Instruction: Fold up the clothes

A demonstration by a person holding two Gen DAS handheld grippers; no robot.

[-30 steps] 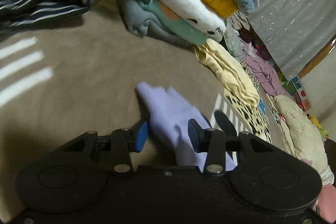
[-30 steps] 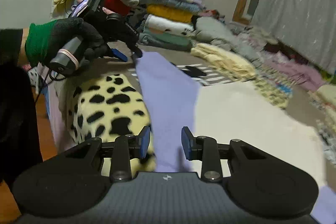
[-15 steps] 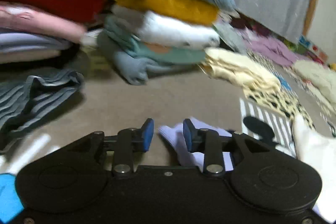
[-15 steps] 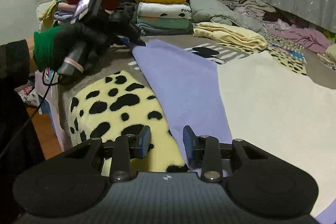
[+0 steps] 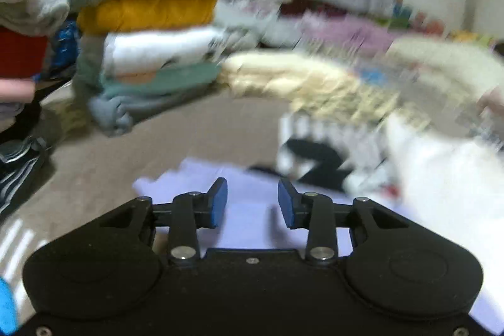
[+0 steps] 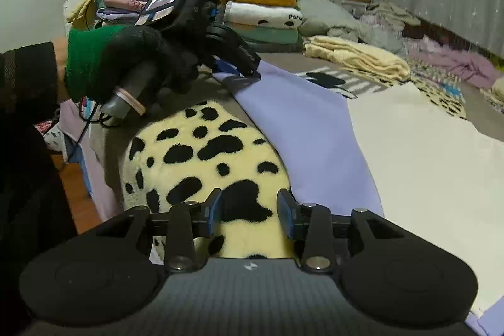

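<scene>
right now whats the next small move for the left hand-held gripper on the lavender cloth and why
Probably ease the left hand-held gripper down onto the far corner of the lavender cloth and pinch it. Its jaws are opening with nothing gripped, and the cloth lies flat under them. The right hand-held gripper is also open, over the spotted blanket, beside the cloth's near edge. Both views suggest a fold is being set up.

Two grippers (image 6: 249,211), one lavender garment (image 6: 302,128).
</scene>
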